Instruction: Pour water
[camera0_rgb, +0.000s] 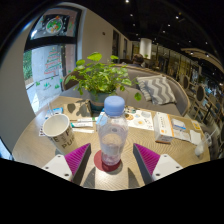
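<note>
your gripper (110, 162) is open, with the water bottle (112, 133) standing upright between its fingers on the table (150, 142). a paper cup (58, 130) sits near the bottle's left, and a potted plant (100, 78) stands beyond.

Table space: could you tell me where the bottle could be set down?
The bottle stands between the open gripper's fingers. Bare table shows ahead of the right finger, before the booklets. A narrower strip lies between bottle and mug. Behind, by the plant, it is crowded.
</note>
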